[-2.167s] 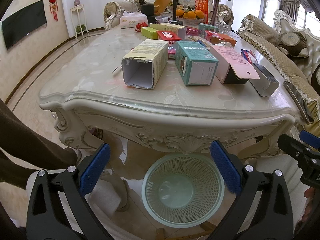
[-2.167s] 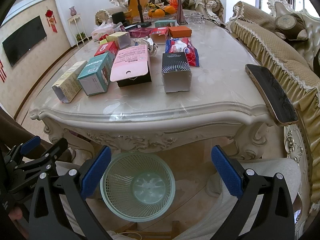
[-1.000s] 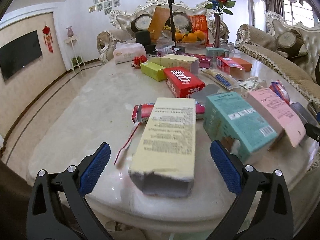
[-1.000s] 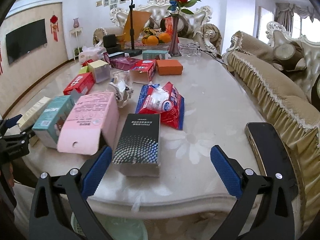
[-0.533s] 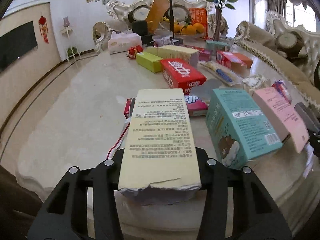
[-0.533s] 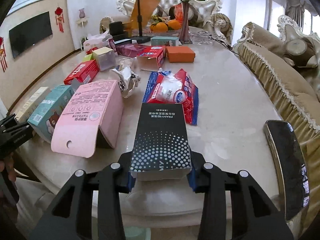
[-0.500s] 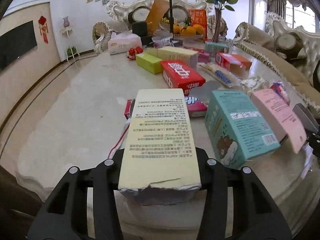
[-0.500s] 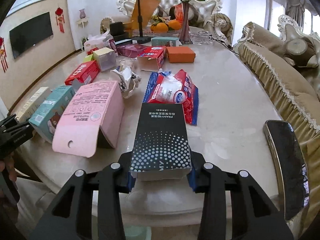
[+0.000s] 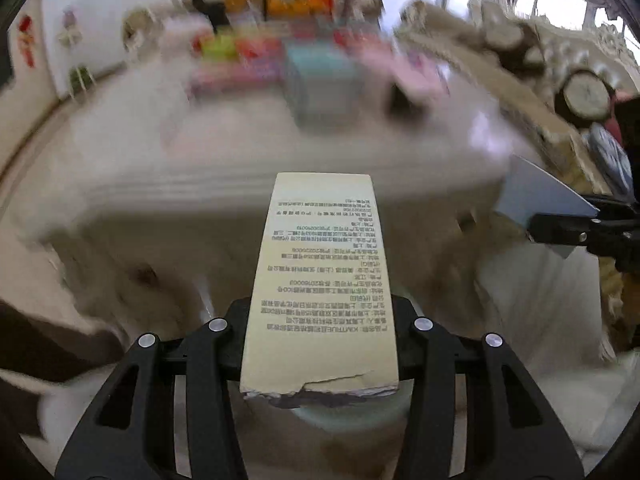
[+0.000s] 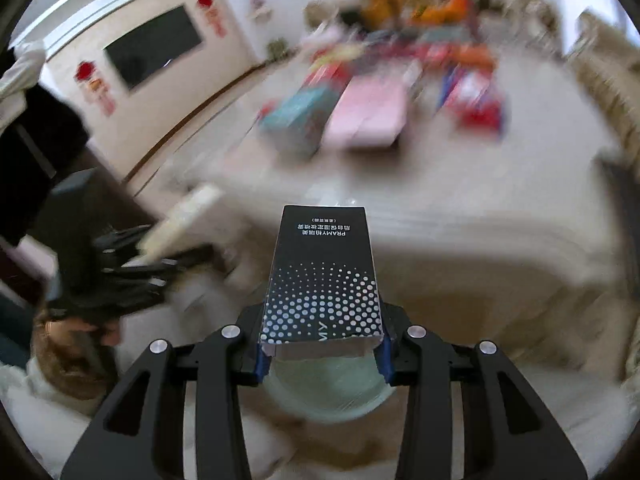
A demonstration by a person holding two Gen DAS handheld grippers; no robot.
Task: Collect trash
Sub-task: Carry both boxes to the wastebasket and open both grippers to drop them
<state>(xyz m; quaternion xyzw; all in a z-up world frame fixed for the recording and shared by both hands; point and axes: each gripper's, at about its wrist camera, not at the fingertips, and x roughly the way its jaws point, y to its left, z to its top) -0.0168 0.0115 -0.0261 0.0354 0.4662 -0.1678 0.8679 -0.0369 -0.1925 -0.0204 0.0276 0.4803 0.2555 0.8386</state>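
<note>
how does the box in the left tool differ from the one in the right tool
The pale yellow cardboard box in the left tool is light, covered in lines of small black print; the black cardboard box with silver dots in the right tool is dark, with a dot pattern and one short title. The yellow box looks longer and its near end is torn ragged; the black box's near end is open. Both are clamped, pointing forward off the table.
</note>
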